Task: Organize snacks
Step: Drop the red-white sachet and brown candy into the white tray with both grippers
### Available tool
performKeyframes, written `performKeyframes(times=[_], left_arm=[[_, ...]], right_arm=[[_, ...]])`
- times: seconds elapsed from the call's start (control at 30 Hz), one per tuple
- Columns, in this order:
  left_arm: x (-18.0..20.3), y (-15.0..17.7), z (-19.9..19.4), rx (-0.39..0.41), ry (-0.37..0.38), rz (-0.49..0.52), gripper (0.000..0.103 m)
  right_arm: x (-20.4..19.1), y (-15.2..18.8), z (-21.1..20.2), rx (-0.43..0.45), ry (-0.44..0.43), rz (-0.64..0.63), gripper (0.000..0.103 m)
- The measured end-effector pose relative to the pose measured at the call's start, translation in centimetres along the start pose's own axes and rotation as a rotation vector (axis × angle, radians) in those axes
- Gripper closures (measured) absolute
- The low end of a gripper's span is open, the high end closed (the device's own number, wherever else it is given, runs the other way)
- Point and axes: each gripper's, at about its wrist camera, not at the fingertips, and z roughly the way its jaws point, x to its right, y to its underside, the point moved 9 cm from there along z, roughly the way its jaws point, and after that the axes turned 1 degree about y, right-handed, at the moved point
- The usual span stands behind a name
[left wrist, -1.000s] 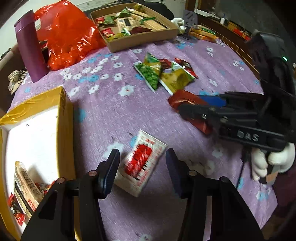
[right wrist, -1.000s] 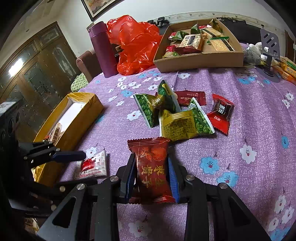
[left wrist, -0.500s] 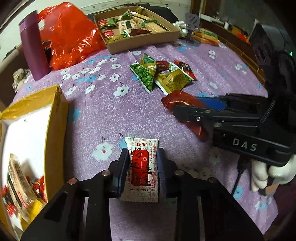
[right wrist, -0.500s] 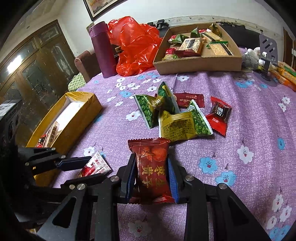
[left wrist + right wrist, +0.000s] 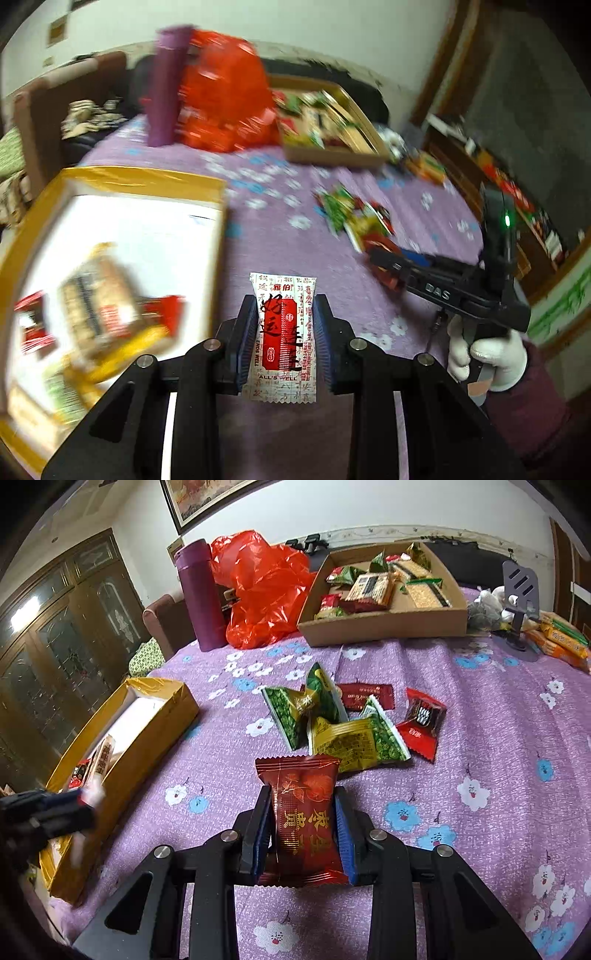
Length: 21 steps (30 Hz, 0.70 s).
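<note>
Purple flowered tabletop [image 5: 288, 258] is overlooked as the white-and-red snack packet [image 5: 283, 338], clamped upright in the left gripper [image 5: 283, 341] jaws, is held just right of the yellow open cardboard box [image 5: 129, 177], while the dark-red foil packet [image 5: 304, 819] is gripped in the right gripper [image 5: 303, 836] jaws, farther off.

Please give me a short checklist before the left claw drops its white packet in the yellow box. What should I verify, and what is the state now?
1. Left claw is shut on the white packet, both pads pressing its sides: ok.
2. Packet is lifted clear of the purple tablecloth: ok.
3. Packet is over the yellow box: not ok, it is beside the box wall.
4. Free room in the box: ok, the white floor is bare at the far end; several snacks lie at the near end.
5. Right claw is shut on the dark red packet and away from the box: ok.
6. Sharpness of the left view: not ok, the box is blurred.
</note>
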Motion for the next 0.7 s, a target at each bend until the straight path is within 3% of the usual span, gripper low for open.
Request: performKeyframes(times=[0.3,0.53,0.7], left_arm=[[-10.1,-0.1,-6.0,0.121,-0.104,-0.176,0.075],[-15.4,0.6,-6.3,0.126,-0.135,-0.254,0.075],[-18.0,1.1,-5.6,0.101,-0.139,-0.298,0.075]], right_arm=[[-3.0,-0.8,-1.8,0.037,-0.01,-0.018,0.071],[-11.0,-2.5,-2.8,0.019,-0.112,-0.102,0.071],[-17.2,-2.6,-0.8,-0.052,-0.18,-0.149,0.071]])
